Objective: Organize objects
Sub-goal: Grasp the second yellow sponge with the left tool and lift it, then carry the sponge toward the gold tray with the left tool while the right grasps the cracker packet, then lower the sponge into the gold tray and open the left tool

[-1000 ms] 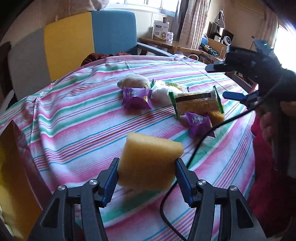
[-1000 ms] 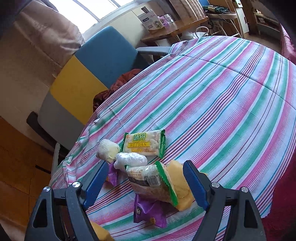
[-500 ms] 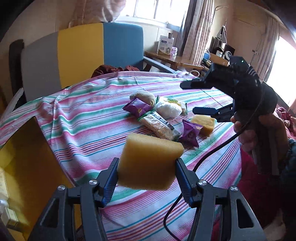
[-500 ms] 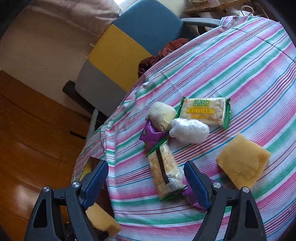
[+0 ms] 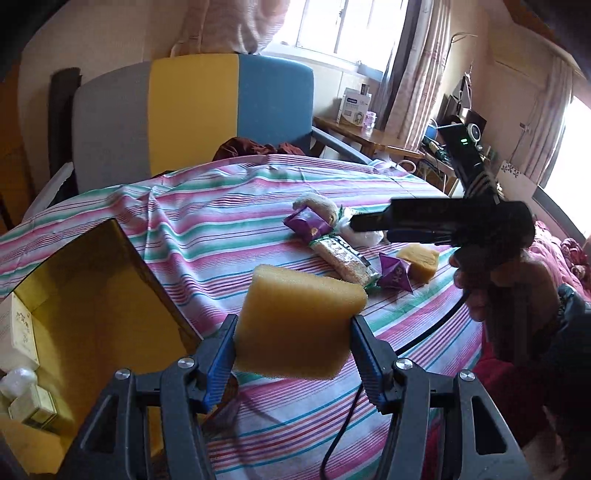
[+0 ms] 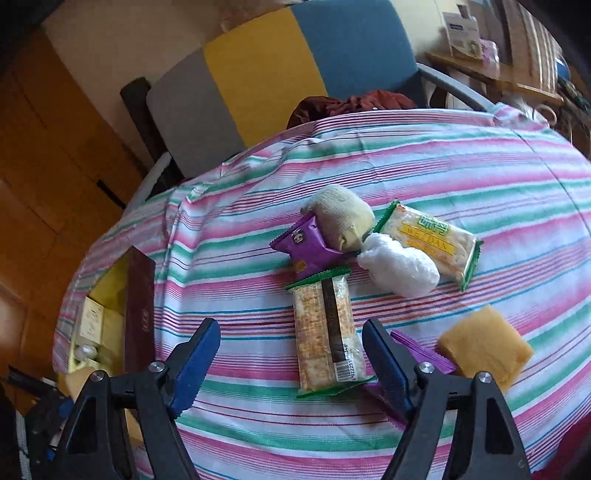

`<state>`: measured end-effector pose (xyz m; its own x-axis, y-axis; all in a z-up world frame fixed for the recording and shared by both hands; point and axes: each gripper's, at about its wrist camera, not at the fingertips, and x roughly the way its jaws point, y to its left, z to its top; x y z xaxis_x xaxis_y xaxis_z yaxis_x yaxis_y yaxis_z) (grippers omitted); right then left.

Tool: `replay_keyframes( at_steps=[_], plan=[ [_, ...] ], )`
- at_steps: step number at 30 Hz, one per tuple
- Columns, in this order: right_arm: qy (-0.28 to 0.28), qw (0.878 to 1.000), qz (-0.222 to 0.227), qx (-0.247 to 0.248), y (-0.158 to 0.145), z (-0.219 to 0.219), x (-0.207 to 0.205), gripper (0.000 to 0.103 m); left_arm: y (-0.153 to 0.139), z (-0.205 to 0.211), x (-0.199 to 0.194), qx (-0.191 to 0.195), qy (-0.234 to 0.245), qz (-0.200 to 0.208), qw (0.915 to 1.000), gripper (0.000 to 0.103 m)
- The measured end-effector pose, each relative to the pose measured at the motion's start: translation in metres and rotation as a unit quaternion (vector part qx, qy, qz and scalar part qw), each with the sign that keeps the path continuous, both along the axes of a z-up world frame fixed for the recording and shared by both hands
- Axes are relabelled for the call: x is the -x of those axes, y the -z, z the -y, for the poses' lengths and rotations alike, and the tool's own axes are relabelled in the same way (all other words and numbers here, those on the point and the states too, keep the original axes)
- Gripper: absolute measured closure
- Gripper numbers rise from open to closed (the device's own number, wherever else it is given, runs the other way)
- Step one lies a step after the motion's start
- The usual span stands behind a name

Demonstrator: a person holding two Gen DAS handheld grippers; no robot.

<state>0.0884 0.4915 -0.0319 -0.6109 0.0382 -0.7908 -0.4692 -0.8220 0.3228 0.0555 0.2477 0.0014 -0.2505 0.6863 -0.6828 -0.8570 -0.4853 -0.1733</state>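
Up close, our left gripper clamps a yellow sponge above the striped tablecloth, beside an open yellow box. Our right gripper, jaws just narrowed yet apart and holding nothing, hangs over a cracker packet among snacks. Only the left view shows the bright window; only the right shows a second sponge clearly.

Striped pink-green-white tablecloth covers the table. Behind it, chair with grey, yellow, blue back panels; dark red cloth bunched on its seat. Wooden side table by curtained window, white carton on top.
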Motion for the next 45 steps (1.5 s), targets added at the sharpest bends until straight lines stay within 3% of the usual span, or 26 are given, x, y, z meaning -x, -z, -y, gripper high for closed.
replay_keyframes(
  at_steps=[4, 8, 10, 18, 27, 33, 40, 43, 45],
  plan=[
    [-0.013, 0.997, 0.066, -0.036, 0.027, 0.004, 0.028, 0.034, -0.002, 0.011, 0.005, -0.005, -0.015, 0.002, 0.9999, 0.043],
    [-0.008, 0.987, 0.146, -0.066, 0.062, -0.001, 0.037, 0.059, -0.006, 0.028, 0.015, -0.013, -0.040, 0.003, 0.9991, 0.043],
    [-0.009, 0.987, 0.146, -0.074, 0.063, -0.001, 0.036, 0.062, -0.005, 0.036, 0.023, -0.014, -0.056, 0.008, 0.9983, 0.043],
    [-0.008, 0.989, 0.136, -0.060, 0.066, -0.008, 0.025, 0.060, 0.007, 0.073, 0.066, 0.005, -0.140, 0.031, 0.9896, 0.043],
    [-0.018, 0.987, 0.144, -0.074, 0.063, -0.002, 0.026, 0.060, 0.019, 0.131, 0.155, 0.012, -0.252, 0.122, 0.9599, 0.043],
    [-0.027, 0.984, 0.151, -0.093, 0.063, 0.005, 0.032, 0.060, 0.020, 0.137, 0.191, 0.020, -0.280, 0.120, 0.9524, 0.043],
    [-0.030, 0.983, 0.153, -0.099, 0.062, 0.006, 0.032, 0.061, 0.036, 0.130, 0.234, 0.030, -0.317, 0.153, 0.9353, 0.041],
    [-0.030, 0.983, 0.154, -0.099, 0.062, 0.007, 0.033, 0.061, 0.044, 0.128, 0.252, 0.051, -0.340, 0.148, 0.9271, 0.040],
    [-0.031, 0.983, 0.154, -0.100, 0.062, 0.008, 0.033, 0.061, 0.047, 0.124, 0.259, 0.072, -0.348, 0.123, 0.9266, 0.034]
  ],
)
